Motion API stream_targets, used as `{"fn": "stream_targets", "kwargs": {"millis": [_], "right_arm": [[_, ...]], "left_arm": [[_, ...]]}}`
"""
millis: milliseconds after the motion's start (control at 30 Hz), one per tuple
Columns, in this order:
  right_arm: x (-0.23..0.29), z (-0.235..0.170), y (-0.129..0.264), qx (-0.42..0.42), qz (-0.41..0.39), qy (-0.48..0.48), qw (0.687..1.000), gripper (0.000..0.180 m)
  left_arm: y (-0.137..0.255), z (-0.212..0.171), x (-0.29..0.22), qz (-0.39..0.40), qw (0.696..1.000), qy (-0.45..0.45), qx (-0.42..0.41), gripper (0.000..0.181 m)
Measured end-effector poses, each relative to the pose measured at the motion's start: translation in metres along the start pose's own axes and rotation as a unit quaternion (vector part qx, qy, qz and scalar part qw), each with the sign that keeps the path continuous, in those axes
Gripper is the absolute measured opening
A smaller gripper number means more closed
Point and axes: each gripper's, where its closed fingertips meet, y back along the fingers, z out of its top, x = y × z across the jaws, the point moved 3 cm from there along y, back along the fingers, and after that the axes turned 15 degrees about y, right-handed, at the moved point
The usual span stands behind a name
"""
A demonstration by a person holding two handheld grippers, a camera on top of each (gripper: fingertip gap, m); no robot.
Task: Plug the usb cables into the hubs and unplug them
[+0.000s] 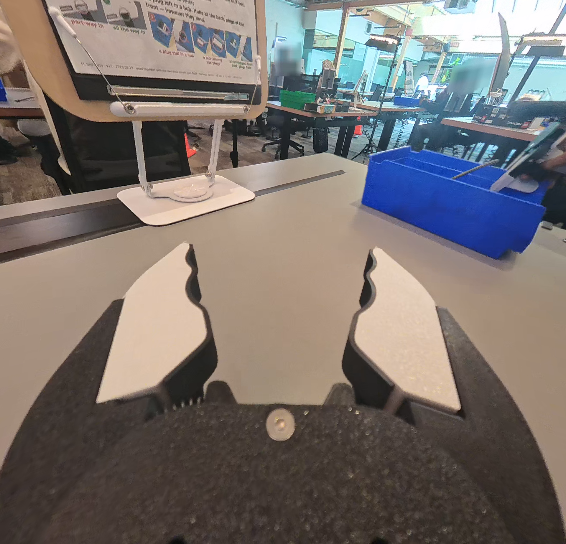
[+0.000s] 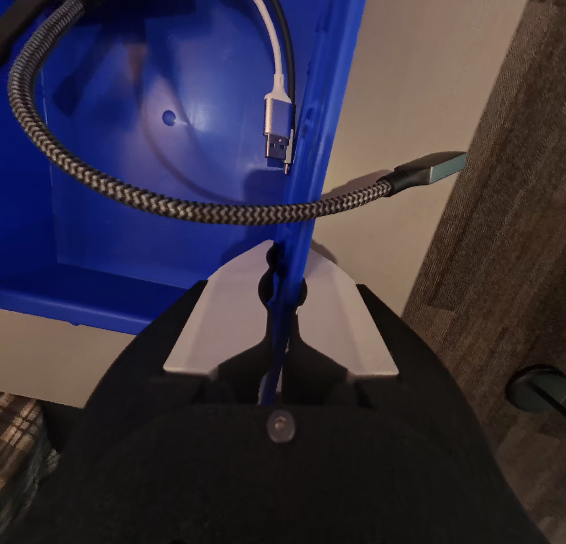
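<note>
Two claws, two jobs: the right gripper (image 2: pixel 283 272) is clamped on the side wall of the blue bin (image 2: pixel 303 192), one finger inside, one outside. Just ahead of it a braided cable (image 2: pixel 171 206) drapes over that wall, its plug (image 2: pixel 428 169) hanging outside; beyond lies a white cable's silver USB plug (image 2: pixel 277 125). The left gripper (image 1: pixel 280 284) hovers spread wide and empty above the grey table (image 1: pixel 306 223). Best to keep the bin pinched firmly and move it level, so cables don't spill.
</note>
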Motion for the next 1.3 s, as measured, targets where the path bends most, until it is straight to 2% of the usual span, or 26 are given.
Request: {"fn": "stream_targets", "kwargs": {"millis": [200,433,633,767,967,1300], "right_arm": [[0.048,0.032,-0.009,-0.008,0.007,0.016,1.0,0.005],[0.108,0.066,-0.017,-0.011,0.025,0.02,0.999,0.006],[0.176,0.1,-0.027,-0.023,0.053,0.04,0.998,0.006],[0.227,0.125,-0.033,-0.036,0.071,0.052,0.995,0.007],[0.305,0.158,-0.041,-0.05,0.08,0.066,0.993,0.007],[0.414,0.192,-0.049,-0.081,0.095,-0.004,0.992,0.008]], "left_arm": [[0.032,-0.008,-0.024,-0.009,0.999,0.035,0.017,0.104],[0.071,-0.019,-0.052,-0.059,0.994,0.09,0.022,0.104],[0.091,-0.001,-0.064,-0.059,0.996,0.057,0.02,0.103],[0.107,0.017,-0.064,-0.043,0.999,0.031,-0.001,0.102],[0.125,0.031,-0.053,-0.034,0.998,0.056,-0.018,0.101],[0.139,0.036,-0.039,-0.007,0.997,0.07,-0.013,0.102]]}}
